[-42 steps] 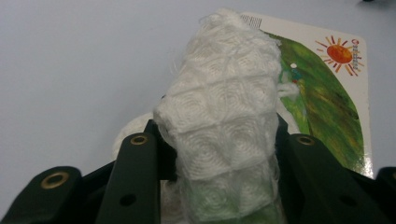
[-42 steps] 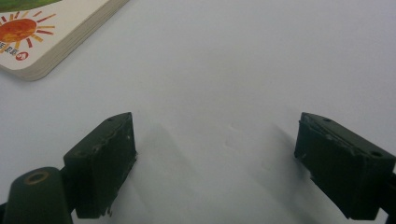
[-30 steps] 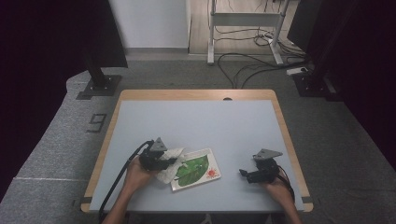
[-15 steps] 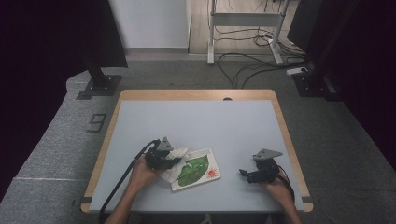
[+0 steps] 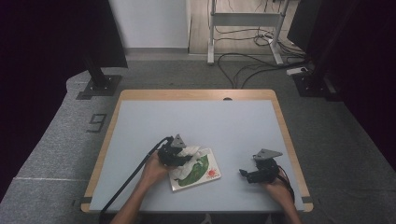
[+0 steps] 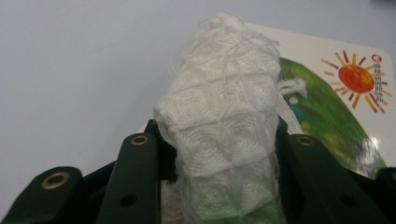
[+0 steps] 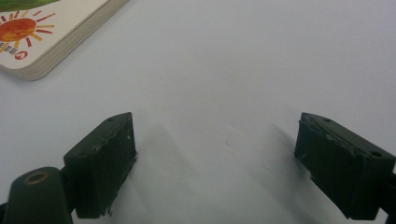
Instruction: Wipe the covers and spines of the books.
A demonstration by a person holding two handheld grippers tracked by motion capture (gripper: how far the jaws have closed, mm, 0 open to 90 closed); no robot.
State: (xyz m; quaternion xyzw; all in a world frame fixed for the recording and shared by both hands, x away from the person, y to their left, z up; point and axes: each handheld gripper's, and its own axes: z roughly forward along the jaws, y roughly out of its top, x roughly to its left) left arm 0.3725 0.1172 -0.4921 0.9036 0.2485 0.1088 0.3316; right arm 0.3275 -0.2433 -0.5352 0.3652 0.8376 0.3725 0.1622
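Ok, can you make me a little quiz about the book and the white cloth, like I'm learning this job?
1. True or false: the left gripper is shut on the white cloth.
2. What is painted in the corner of the book? A) a moon B) an orange sun C) a fish
3. Fill the gap: the right gripper has its jaws ____, with nothing but bare table between them.

Key:
1. True. The cloth is bunched between the jaws, over the book.
2. B, the orange sun.
3. Open.
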